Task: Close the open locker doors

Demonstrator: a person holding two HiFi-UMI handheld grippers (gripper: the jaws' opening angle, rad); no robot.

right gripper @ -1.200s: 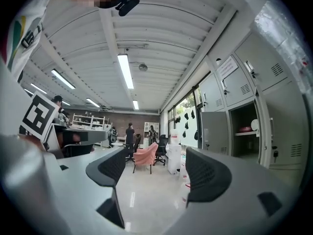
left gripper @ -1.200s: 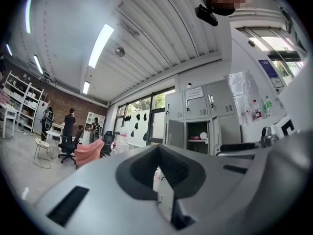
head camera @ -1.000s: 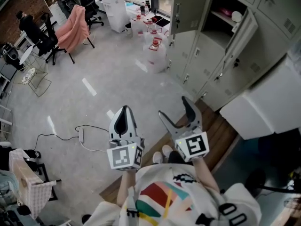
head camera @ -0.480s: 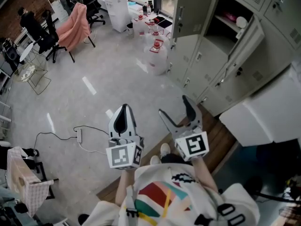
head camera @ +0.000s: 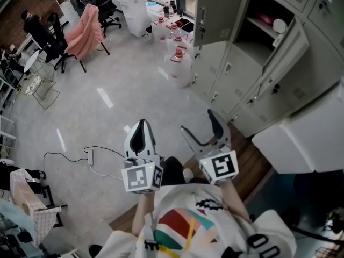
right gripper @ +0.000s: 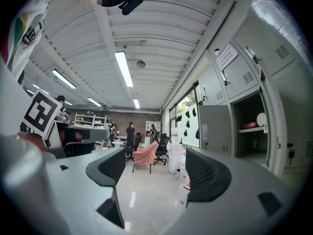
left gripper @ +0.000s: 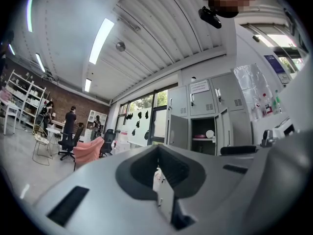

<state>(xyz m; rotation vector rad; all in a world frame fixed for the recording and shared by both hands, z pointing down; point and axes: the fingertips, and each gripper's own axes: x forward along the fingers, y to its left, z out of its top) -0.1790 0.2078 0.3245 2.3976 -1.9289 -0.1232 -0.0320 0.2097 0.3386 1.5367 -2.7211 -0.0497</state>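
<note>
I hold short of the lockers (head camera: 236, 74): left gripper (head camera: 141, 128) pressed together, empty; right gripper (head camera: 200, 123) spread, probably for pushing the door (head camera: 215, 12).

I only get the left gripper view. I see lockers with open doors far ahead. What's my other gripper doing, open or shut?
Observer: The right gripper is open. Its jaws are wide apart with nothing between them.
Operator: Is there stuff on the floor near me?
Observer: Yes. The head view shows a white power strip lying on the floor, off to the left of your left gripper.
</note>
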